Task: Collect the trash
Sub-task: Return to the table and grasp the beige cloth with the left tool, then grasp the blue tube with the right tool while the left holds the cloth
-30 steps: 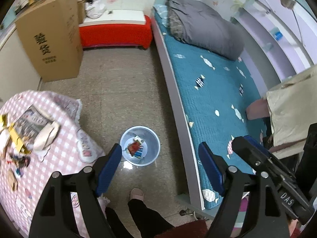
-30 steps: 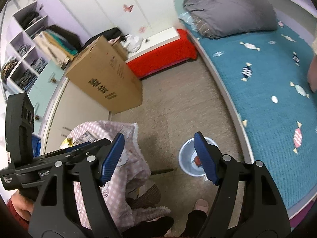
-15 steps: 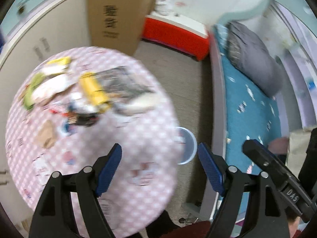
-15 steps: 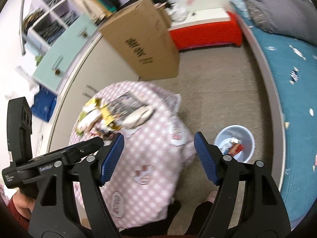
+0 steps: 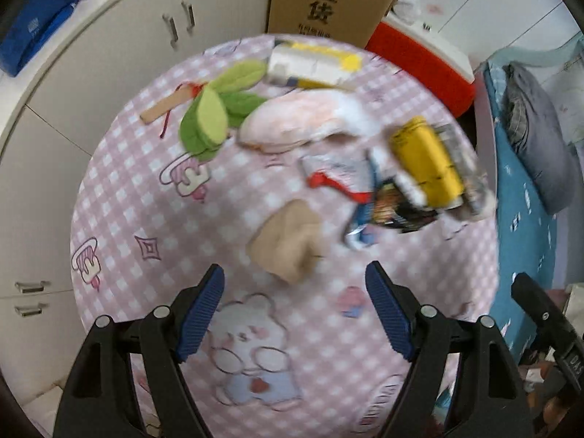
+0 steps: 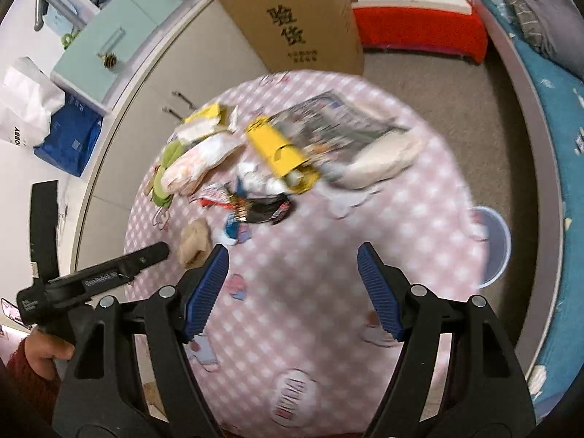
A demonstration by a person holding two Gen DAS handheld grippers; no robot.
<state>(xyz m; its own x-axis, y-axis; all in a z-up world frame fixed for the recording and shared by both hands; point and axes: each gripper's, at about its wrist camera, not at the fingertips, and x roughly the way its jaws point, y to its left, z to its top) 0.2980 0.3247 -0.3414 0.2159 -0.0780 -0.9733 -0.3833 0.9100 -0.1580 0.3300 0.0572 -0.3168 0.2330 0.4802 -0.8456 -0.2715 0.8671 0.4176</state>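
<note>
Risk sits nearest: our left hand-held gripper [image 5: 294, 310] hangs released over the desk [image 5: 153, 197], the tan wad [image 5: 286, 241] just at twelve o'clock. Our right hand-held gripper [image 6: 292, 284], also released, holds nothing. Farther, wrappers [image 5: 368, 189] crowd the can [image 5: 427, 164]; we could snag cloth. The bin [image 6: 494, 246] waits at three o'clock.

A round table [image 6: 328, 328] stands between the cabinets [image 6: 153, 84] on its left and the bed [image 6: 547, 116] on its right, with a cardboard box [image 6: 292, 18] on the floor behind it and a bin [image 6: 492, 244] on the floor at its right edge. Trash lies heaped on the table's far half. A crumpled paper wad [image 5: 288, 241] lies apart, nearest the front, and a leaf-shaped cloth [image 5: 215, 109] lies at the far left.
</note>
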